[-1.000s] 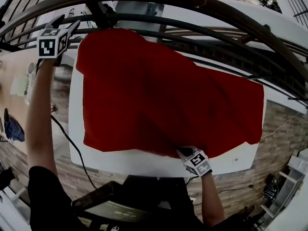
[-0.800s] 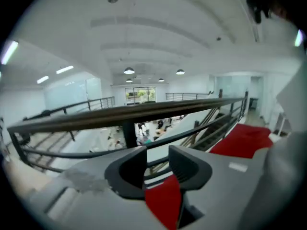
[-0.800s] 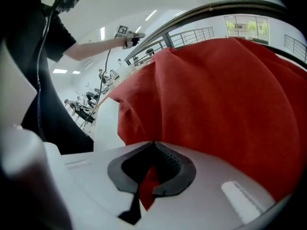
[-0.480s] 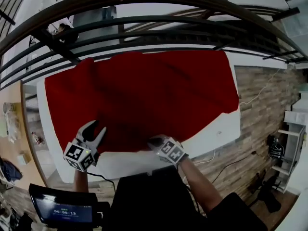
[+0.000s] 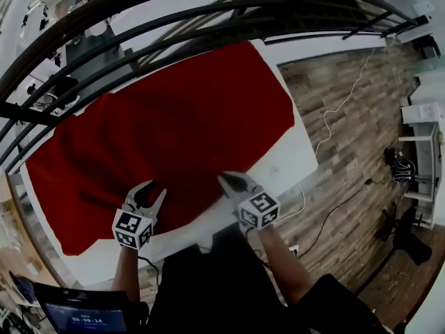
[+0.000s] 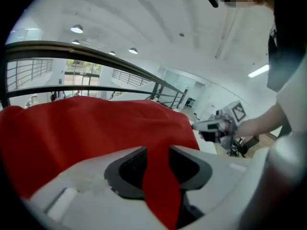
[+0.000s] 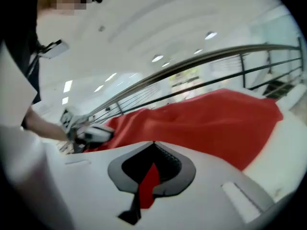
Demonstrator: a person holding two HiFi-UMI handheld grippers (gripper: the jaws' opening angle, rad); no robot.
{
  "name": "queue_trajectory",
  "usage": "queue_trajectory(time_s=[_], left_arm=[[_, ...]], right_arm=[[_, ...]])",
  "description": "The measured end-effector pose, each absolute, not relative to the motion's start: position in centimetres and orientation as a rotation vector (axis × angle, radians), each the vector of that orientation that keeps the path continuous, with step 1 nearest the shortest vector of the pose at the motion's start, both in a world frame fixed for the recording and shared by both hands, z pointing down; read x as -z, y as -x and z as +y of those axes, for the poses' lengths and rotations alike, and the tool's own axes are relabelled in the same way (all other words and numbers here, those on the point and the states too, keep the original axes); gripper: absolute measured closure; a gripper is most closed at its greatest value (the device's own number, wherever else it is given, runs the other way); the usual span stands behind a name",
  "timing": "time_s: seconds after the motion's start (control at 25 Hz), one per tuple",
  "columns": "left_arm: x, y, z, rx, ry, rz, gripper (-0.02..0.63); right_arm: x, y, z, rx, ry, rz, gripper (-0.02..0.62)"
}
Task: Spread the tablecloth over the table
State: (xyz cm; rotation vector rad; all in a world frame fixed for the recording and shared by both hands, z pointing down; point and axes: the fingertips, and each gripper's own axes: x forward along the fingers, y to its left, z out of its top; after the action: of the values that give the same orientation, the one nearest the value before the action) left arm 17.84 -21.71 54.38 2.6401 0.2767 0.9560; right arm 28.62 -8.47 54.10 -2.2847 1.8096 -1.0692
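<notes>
A red tablecloth [image 5: 167, 131] lies over most of the white table [image 5: 300, 160], with a few folds in it. Both grippers are at its near edge, side by side. My left gripper [image 5: 147, 195] has its fingers apart in a V. A strip of the cloth's edge [image 6: 158, 176] runs between its jaws, which have just been closing. My right gripper [image 5: 226, 179] is shut on a fold of the cloth [image 7: 149, 178]. Each gripper view shows the other gripper over the cloth: the right gripper [image 6: 213, 126] and the left gripper [image 7: 91, 134].
A dark metal railing [image 5: 174, 19] curves along the table's far side. Wood floor [image 5: 348, 89] with a pale cable [image 5: 332, 117] lies to the right, with white shelving [image 5: 417, 113] beyond. A lit screen [image 5: 83, 316] sits at the lower left near the person's body.
My left gripper came from the table's far left corner back to the near edge, beside the right gripper, and now has cloth between its jaws. The head view has swung round.
</notes>
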Motion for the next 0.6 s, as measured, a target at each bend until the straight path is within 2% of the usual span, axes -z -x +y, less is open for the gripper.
queue_trajectory(time_s=[0.08, 0.12, 0.16, 0.24, 0.28, 0.36, 0.44, 0.52, 0.6], left_arm=[[-56.5, -21.3, -17.2, -0.985, -2.651, 0.337, 0.436], [-57.9, -23.1, -15.3, -1.006, -2.66, 0.358, 0.403], [-59.1, -24.8, -13.5, -1.036, -2.663, 0.37, 0.37], [-59.3, -27.2, -11.1, -1.111, -2.659, 0.353, 0.352], [-58.6, -27.9, -10.6, -1.149, -2.66, 0.329, 0.341], [-58.1, -28.4, -10.7, -1.218, -2.648, 0.265, 0.336], [-59.0, -28.3, -10.8, -1.261, -2.62, 0.199, 0.339], [-59.8, -28.6, -10.9, -1.264, -2.633, 0.153, 0.376], [-59.8, -29.1, -11.0, -1.244, -2.666, 0.115, 0.375]], right_arm=[[-56.3, -39.2, -0.2, 1.007, 2.511, 1.472, 0.581], [-58.0, -43.4, 3.6, 1.018, 2.595, 1.374, 0.533], [-59.6, -46.9, 6.9, 1.048, 2.665, 1.328, 0.5], [-60.8, -51.9, 11.4, 1.134, 2.752, 1.357, 0.499], [-60.4, -53.6, 12.3, 1.173, 2.764, 1.41, 0.493], [-59.8, -55.8, 12.6, 1.234, 2.739, 1.545, 0.428], [-60.6, -57.4, 12.1, 1.298, 2.697, 1.704, 0.419], [-61.7, -58.7, 11.3, 1.332, 2.642, 1.855, 0.417], [-62.1, -59.2, 10.5, 1.34, 2.55, 1.921, 0.419]])
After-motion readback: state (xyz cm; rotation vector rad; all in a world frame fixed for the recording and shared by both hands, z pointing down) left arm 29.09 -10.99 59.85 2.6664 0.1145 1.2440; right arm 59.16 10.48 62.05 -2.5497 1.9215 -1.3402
